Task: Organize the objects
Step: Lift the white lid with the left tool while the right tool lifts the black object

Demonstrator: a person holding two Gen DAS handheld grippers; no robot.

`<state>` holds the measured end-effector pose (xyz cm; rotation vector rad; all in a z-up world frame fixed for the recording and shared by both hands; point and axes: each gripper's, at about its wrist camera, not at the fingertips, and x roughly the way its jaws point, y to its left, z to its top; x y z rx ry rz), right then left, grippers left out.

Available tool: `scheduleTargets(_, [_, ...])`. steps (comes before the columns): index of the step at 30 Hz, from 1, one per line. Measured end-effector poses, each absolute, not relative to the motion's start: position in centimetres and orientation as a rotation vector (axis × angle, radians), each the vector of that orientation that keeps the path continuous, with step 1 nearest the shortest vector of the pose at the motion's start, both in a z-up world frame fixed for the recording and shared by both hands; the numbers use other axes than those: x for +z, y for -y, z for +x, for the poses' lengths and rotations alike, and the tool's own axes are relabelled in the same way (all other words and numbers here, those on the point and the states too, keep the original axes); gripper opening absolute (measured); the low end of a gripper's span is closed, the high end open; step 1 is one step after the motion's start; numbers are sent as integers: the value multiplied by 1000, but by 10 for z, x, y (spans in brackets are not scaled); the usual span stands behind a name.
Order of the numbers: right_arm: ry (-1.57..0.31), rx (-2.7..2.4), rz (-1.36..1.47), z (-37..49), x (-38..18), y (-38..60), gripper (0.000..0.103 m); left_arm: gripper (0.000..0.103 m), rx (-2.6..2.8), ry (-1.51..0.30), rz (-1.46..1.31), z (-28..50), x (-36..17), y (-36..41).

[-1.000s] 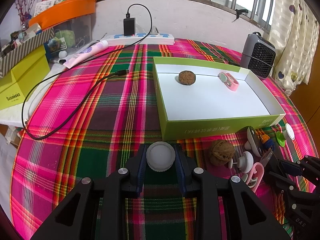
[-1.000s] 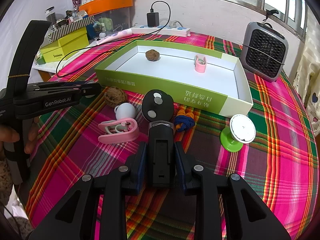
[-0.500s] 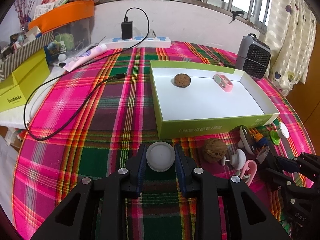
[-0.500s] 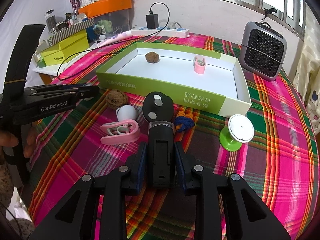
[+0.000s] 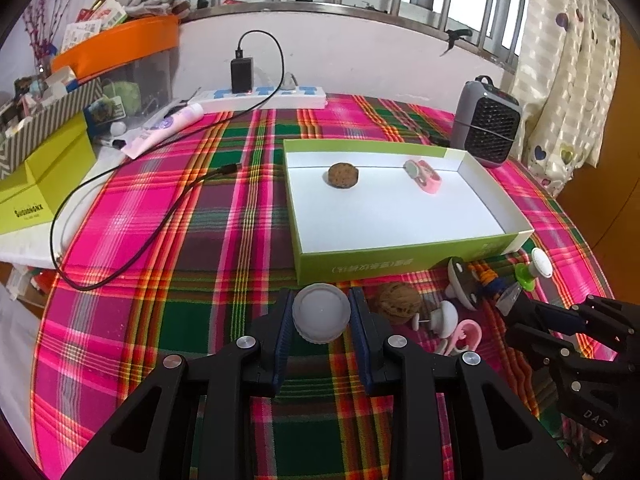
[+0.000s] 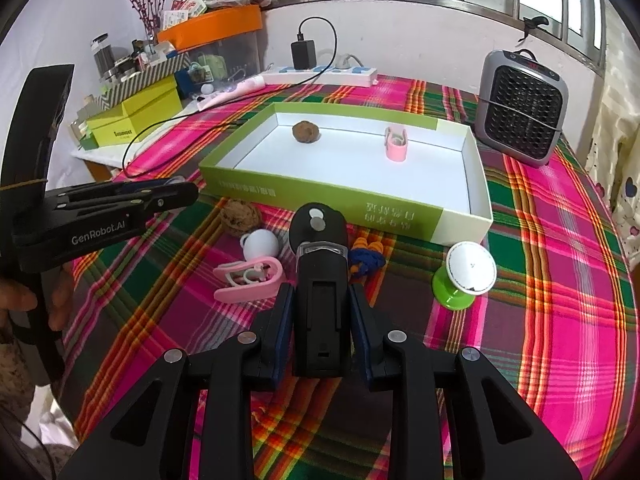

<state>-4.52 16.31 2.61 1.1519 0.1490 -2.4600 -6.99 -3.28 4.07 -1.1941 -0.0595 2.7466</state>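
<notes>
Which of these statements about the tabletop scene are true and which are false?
1. The left claw is shut on a round white cap. True.
2. The green-walled cardboard tray holds nothing. False: a brown walnut and a pink plastic clip lie in it.
3. The right claw grips a black handheld device. True.
4. The green-based white knob lies inside the tray. False: it sits on the plaid tablecloth.

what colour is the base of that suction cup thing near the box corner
Bright green, under a white round top: the suction cup shows best in the right wrist view.
</notes>
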Motion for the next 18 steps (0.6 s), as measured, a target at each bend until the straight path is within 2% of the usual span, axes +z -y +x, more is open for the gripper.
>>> scheduleTargets(18, [-128,-2479,1126,-57,46,-167,28,26,2711,47,-1136,-74,60,21])
